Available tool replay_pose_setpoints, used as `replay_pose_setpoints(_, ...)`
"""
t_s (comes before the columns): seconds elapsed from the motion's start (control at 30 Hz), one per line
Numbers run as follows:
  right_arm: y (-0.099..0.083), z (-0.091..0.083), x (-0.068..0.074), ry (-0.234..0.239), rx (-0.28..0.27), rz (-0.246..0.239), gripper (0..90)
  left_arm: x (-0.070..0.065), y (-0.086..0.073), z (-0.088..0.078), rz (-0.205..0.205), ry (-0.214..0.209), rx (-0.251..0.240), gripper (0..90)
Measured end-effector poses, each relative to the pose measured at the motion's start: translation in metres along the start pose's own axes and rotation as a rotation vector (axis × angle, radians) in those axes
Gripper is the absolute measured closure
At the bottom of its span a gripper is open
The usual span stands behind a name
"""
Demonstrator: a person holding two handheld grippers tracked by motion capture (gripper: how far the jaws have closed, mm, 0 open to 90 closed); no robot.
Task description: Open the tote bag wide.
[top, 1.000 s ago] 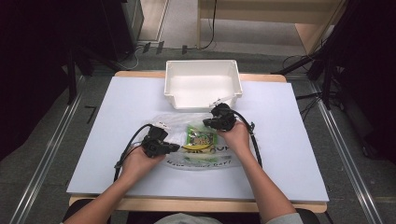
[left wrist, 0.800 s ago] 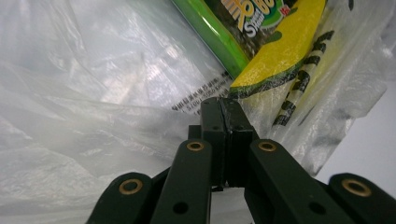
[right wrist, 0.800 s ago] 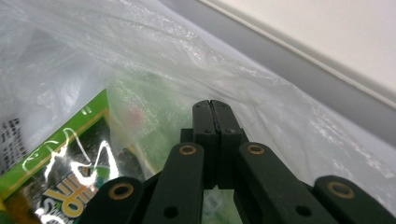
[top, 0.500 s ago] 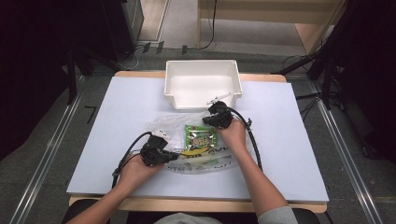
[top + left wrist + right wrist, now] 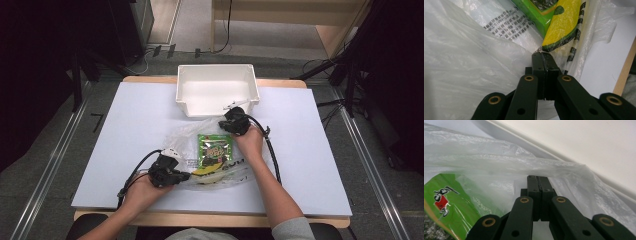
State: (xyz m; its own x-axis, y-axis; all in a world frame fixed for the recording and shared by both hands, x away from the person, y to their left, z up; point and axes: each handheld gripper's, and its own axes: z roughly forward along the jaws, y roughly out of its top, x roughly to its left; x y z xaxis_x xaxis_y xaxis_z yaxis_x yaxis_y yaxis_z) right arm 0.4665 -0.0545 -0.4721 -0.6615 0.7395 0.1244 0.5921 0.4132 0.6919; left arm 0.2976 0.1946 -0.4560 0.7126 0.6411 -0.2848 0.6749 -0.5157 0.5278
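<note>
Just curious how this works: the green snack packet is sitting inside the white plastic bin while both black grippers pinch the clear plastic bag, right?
Not quite. The green snack packet lies inside the clear plastic bag on the table, in front of the white plastic bin, as the high view shows. The rest holds: the left gripper and right gripper are both shut on the bag's film.

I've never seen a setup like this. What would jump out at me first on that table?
Probably the crinkly clear plastic bag in the middle of the white table, with a bright green packet and something yellow showing through it. A person pinches it with a black gripper in each hand: the left gripper at its near edge, the right gripper at its far edge. Just beyond sits an empty white bin.
</note>
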Motion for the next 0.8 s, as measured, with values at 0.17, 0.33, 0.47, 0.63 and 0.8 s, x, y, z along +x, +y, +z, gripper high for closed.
replay_pose_setpoints(0.17,0.001,0.000,-0.003,-0.023,-0.006,0.009,90.0,-0.003,-0.007,-0.003,0.005,-0.004,-0.006,90.0)
replay_pose_setpoints(0.33,0.001,0.001,-0.005,-0.035,-0.006,0.009,90.0,-0.002,-0.014,-0.008,0.000,-0.018,0.007,90.0)
replay_pose_setpoints(0.47,0.001,0.000,-0.007,-0.115,-0.010,0.009,90.0,-0.001,-0.021,-0.013,-0.006,-0.023,0.005,90.0)
replay_pose_setpoints(0.63,0.003,-0.001,-0.007,-0.113,-0.001,0.037,90.0,0.002,-0.018,-0.017,-0.012,-0.037,-0.029,90.0)
replay_pose_setpoints(0.8,0.007,-0.014,-0.004,-0.017,-0.021,0.080,90.0,0.000,-0.004,-0.027,0.002,-0.038,-0.068,90.0)
